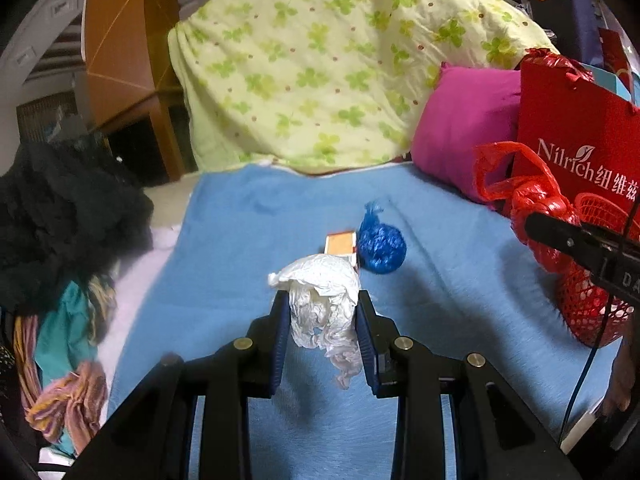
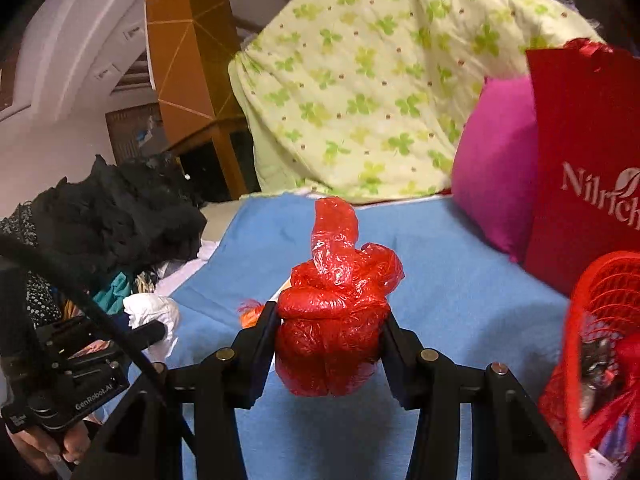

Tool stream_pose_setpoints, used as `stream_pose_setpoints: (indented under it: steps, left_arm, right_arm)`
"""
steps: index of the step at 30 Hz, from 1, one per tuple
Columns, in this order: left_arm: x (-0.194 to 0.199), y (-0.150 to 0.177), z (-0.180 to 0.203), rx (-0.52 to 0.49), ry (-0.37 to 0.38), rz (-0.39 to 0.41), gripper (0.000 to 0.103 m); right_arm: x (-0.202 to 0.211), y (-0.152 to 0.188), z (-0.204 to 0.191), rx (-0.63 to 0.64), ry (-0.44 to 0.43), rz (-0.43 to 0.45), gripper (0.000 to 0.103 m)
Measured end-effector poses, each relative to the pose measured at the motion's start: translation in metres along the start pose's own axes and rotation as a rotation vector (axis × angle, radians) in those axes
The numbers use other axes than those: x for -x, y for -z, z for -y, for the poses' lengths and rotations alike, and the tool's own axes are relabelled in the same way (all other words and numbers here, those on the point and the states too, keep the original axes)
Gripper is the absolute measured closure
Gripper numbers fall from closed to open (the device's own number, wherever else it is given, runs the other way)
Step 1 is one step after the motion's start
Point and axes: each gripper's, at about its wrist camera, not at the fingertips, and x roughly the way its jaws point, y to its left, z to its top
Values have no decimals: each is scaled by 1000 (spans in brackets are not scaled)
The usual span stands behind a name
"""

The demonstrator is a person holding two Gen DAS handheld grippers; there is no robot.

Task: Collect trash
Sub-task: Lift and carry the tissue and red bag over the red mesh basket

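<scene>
**Both jaws loaded, trash lifted off bed**

Jaws of left gripper (image 1: 323, 304) nearly closed, pads pinching crumpled white tissue (image 1: 322, 300), tail hanging free below. Jaws of right gripper (image 2: 331, 320) closed partway round knotted red plastic bag (image 2: 334, 320), wad bulging above and below the pads. Both pieces held clear above blue blanket (image 1: 248, 240).

Still lying mid-blanket, toward the far edge: blue plastic wad (image 1: 380, 250) touching small orange box (image 1: 340, 244). Red mesh basket (image 2: 600, 320) at right edge of blanket, beside red paper bag (image 2: 580, 180); some contents already inside, not identifiable.

Step judged: carry to basket, probably the collection point.

Notes for doing it well:
- Keep pressure steady; tissue soft, held only by mid-section, could slip.
- Bring right load over basket rim first, being nearest.
- Release only once well inside rim.
- Keep grippers from crossing cables.
</scene>
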Motion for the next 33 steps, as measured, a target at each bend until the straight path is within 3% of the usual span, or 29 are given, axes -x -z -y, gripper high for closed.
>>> stream_pose_setpoints:
  steps: [13, 33]
  left_arm:
    - [37, -20, 26, -39, -27, 60, 69]
    - [57, -34, 53, -76, -12, 99, 69]
  right_arm:
    - [61, 11, -3, 31, 0, 102, 52]
    - [95, 19, 15, 12, 28, 166, 52]
